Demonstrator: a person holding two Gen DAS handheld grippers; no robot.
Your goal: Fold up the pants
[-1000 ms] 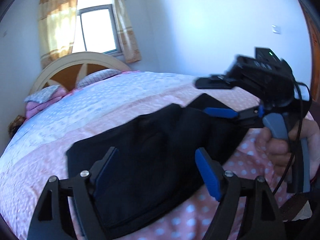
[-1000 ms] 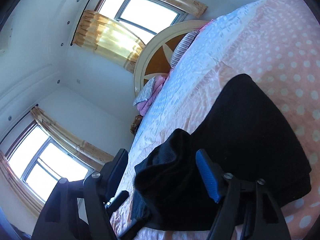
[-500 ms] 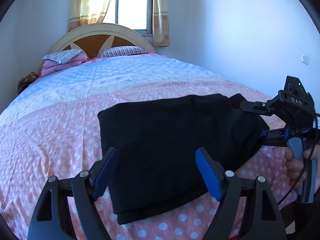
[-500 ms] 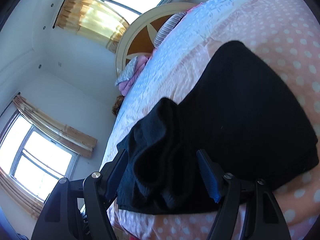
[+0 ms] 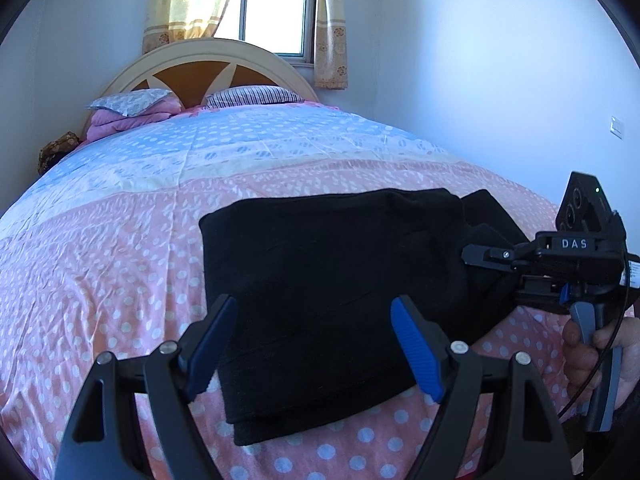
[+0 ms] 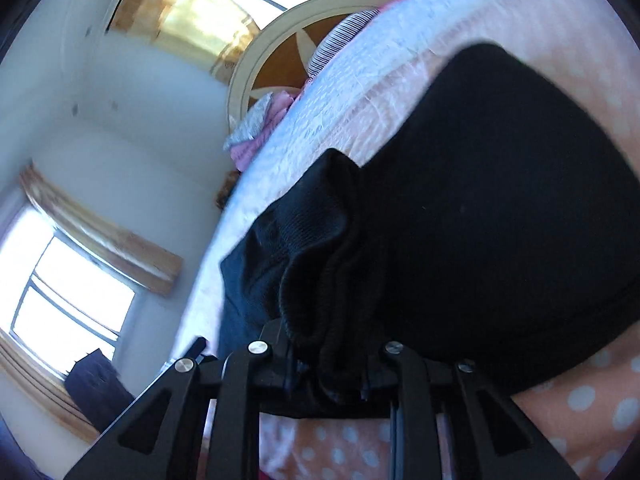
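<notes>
Black pants (image 5: 332, 280) lie folded in layers on the pink dotted bedspread (image 5: 100, 280). My left gripper (image 5: 316, 344) is open and empty, hovering over the near edge of the pants. My right gripper (image 6: 328, 364) is shut on the bunched ribbed waistband end of the pants (image 6: 320, 248). In the left wrist view the right gripper (image 5: 492, 258) sits at the right end of the pants, held by a hand.
The bed's headboard (image 5: 200, 64) and pillows (image 5: 252, 96) are at the far end. A wall (image 5: 500, 80) runs along the right side of the bed. Windows with yellow curtains (image 5: 272, 8) are behind the headboard.
My right gripper closed on the bunched waistband end of the pants. The left gripper pulled back and levelled, staying open.
</notes>
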